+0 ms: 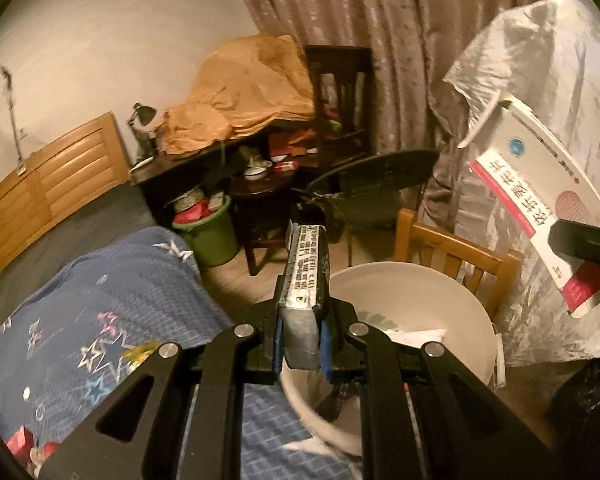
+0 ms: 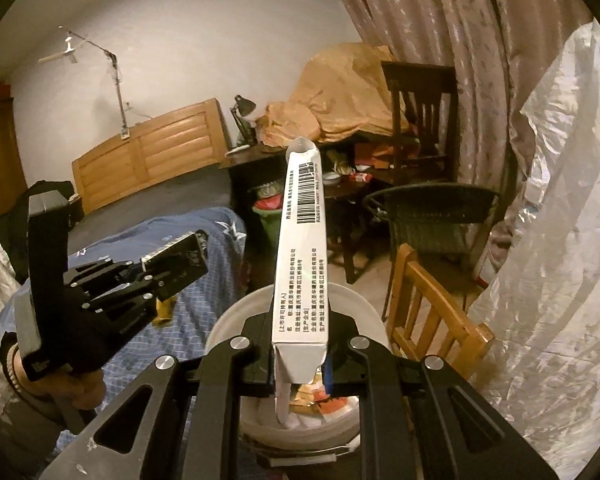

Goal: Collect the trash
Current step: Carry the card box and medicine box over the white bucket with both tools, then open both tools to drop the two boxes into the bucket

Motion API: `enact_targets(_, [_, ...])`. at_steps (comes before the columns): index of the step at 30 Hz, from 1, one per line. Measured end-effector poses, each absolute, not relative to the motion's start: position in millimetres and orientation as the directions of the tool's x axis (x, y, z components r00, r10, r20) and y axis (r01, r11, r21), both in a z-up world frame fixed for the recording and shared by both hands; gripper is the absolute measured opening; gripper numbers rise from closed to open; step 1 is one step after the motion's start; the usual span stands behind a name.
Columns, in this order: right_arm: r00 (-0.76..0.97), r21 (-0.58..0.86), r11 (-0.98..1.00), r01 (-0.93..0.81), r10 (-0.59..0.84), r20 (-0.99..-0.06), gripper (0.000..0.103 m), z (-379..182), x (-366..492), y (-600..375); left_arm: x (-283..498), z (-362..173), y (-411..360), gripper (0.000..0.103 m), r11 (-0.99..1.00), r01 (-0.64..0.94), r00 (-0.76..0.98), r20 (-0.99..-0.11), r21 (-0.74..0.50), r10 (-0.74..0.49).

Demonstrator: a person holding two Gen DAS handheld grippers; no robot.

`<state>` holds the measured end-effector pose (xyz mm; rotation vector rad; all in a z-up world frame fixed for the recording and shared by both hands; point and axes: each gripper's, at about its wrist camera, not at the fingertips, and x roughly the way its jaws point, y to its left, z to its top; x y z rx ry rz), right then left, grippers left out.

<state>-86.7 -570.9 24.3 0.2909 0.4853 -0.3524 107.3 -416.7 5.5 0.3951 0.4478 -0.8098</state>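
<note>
My left gripper point(image 1: 303, 344) is shut on a flat dark box point(image 1: 305, 272) with silver printed edges, held at the near left rim of a white bucket point(image 1: 440, 292). From the right wrist view the same left gripper point(image 2: 153, 274) holds that dark box point(image 2: 180, 254) over the bed, left of the bucket. My right gripper point(image 2: 302, 360) is shut on a long white carton point(image 2: 302, 240) with a barcode, held above the white bucket point(image 2: 228, 320), which holds paper and wrappers. The right gripper point(image 1: 572, 240) with its white and red carton point(image 1: 540, 196) shows at the far right.
A bed with a blue star quilt point(image 1: 100, 300) lies to the left. A light wooden chair point(image 2: 428, 312) stands beside the bucket, with a plastic-covered bulk point(image 2: 560, 240) to its right. Behind are a green bin point(image 1: 212, 236), a dark chair point(image 1: 380, 188) and a cluttered table point(image 2: 340, 152).
</note>
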Motion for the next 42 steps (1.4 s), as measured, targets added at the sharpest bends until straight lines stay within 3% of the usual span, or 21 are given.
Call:
enact_targets(22, [0.753,0.209,0.883,0.42,-0.211,-0.624,0.017,-28,-49,-607,125,-51,-476,0.012,0.538,0.822,0.508,-0.67,0.189,-0.541])
enact_targets(42, [0.733,0.214,0.892,0.398,-0.169,-0.659,0.017,-54,-36,-601,130,-68,-478,0.013,0.534,0.821,0.5,-0.705,0.201,-0.503])
